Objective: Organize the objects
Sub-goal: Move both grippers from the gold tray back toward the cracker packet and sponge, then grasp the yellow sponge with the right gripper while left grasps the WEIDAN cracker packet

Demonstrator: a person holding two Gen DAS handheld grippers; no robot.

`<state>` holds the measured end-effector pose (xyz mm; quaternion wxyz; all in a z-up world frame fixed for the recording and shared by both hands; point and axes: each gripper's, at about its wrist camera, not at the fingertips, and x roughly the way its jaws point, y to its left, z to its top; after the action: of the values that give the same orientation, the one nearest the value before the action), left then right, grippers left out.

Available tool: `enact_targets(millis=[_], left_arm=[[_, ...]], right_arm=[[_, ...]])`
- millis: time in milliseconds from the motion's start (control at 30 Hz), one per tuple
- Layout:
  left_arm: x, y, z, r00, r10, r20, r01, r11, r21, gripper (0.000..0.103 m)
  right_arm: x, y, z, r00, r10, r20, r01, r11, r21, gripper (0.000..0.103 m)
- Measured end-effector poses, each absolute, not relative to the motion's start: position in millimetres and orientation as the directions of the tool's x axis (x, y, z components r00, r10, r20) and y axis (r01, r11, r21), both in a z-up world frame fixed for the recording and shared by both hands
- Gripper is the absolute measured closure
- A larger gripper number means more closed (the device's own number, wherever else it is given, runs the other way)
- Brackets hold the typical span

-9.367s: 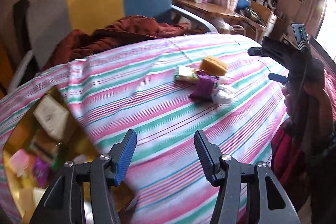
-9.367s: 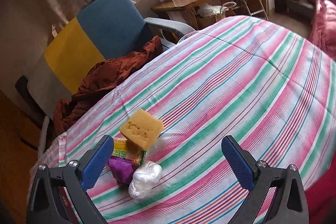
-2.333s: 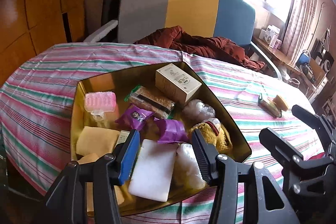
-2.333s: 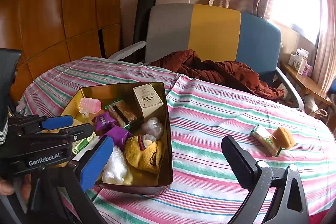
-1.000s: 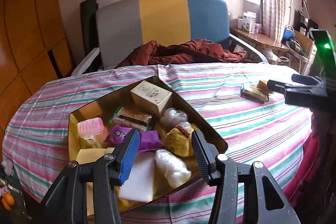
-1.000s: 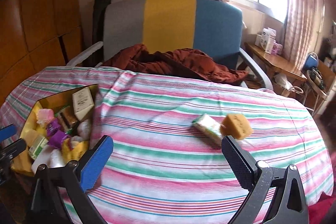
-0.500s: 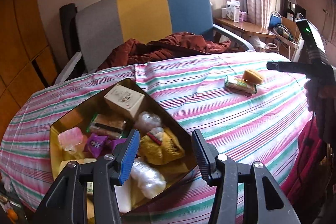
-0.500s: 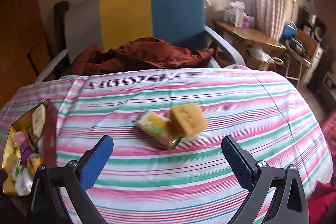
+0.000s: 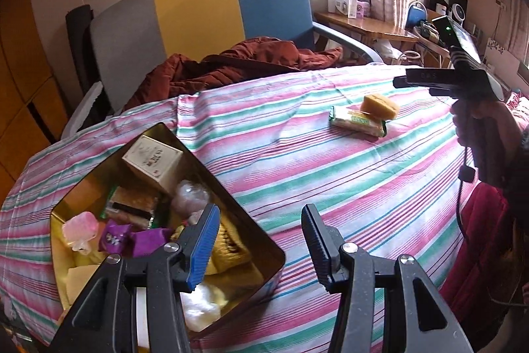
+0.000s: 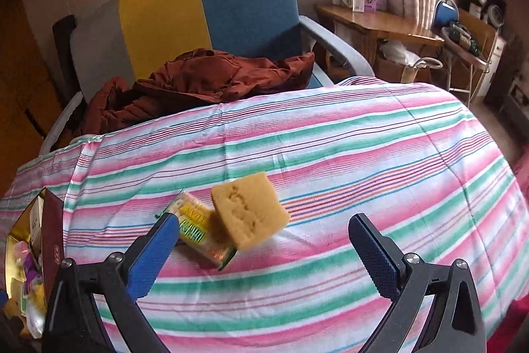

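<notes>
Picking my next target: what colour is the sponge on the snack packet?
Yellow-tan sponge, clearest in the right wrist view.

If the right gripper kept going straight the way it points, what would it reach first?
Most likely the yellow sponge, which leans on the wrapped snack bar, between the open fingers of the right gripper. Depth is hard to judge.

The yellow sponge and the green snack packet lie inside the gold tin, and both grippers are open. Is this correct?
Not fully. The right wrist view shows the yellow sponge and green snack packet on the striped tablecloth, outside the gold tin. Both the left gripper and right gripper are open.
</notes>
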<state>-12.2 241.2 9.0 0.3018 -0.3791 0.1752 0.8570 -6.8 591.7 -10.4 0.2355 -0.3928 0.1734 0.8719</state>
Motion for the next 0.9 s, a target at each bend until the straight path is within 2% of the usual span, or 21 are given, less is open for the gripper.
enact_targets(millis=[200,600,667,733,900], left_arm=[[-14,255,1,-0.496,0.386,-0.778,-0.67,-0.74,0.06,0.051],[-21,290,-13,-0.417,0.397,-0.818,-0.704,-0.71,0.014,0.051],[-22,297,-13,-0.41,0.404,-0.818,-0.712,-0.702,0.01,0.051],[-23,306,-14,-0.402,0.408,-0.82,-0.717,-0.697,0.005,0.051],[-31,330,-20,-0.357,0.416,-0.836,-0.722,-0.691,-0.036,0.051]], right_arm=[[-15,619,-27,-0.565,0.258,-0.783,-0.582,-0.798,0.157,0.0],[-49,607,-48,-0.545,0.145,-0.826,-0.438,-0.889,0.133,0.004],[-53,606,-53,-0.526,0.141,-0.839,-0.428,-0.896,0.117,0.01],[-56,606,-60,-0.498,0.113,-0.86,-0.407,-0.906,0.116,0.04],[-51,605,-59,-0.488,0.143,-0.861,-0.41,-0.908,0.082,0.047]])
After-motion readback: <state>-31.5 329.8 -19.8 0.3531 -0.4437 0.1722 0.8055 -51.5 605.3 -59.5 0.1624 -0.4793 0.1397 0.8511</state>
